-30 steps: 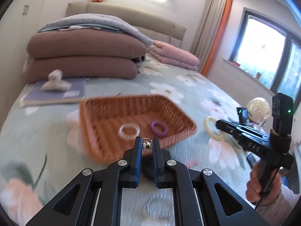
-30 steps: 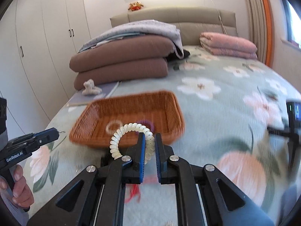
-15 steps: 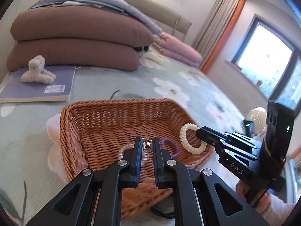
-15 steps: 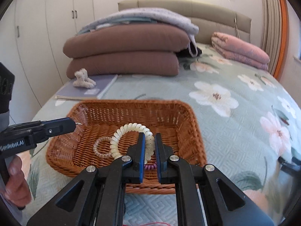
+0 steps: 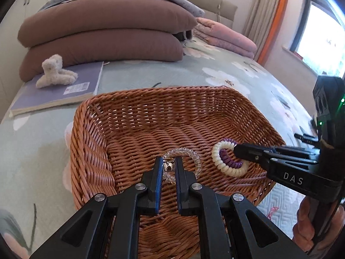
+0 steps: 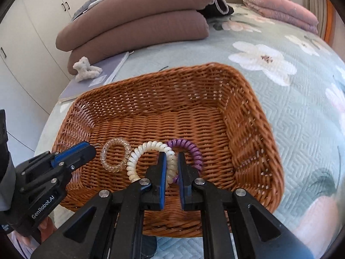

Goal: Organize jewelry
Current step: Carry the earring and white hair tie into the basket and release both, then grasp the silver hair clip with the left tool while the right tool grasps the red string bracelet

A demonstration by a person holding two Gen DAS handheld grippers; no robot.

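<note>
1. You are lowering both loads into the wicker basket (image 6: 254,116), which is sitting on the floral bed cover. Judged from the task, the step in hand is the drop-off: two items are being released onto the woven floor.
2. Left tongs (image 5: 168,168): you are pinching a small silver charm (image 5: 168,167) between the blue-lined pads. The jaws are standing narrowly apart, closed only as far as the charm allows. It looks like an earring or pendant; too small to say which.
3. The charm is hanging directly over the clear coil band (image 5: 187,157), which is already lying on the basket floor. Advice: shift slightly to bare weave before letting go, so the charm is not snagging in the coils.
4. Right tongs (image 6: 172,161): you are gripping the cream coil band (image 6: 148,151) by one side of its loop. The jaws are showing a narrow gap, held apart by the coil.
5. The cream band is overlapping the purple coil band (image 6: 190,149) and appears to be touching, or nearly touching, the basket floor. Advice: spread the jaws slowly and pull straight back, since springy coils are likely to cling to a pad and bounce.
6. The two tongs are working close together inside the basket; keep them apart while releasing.
7. Outside the basket, a fluffy white clip (image 5: 55,72) is resting on a purple notebook (image 5: 64,90).
</note>
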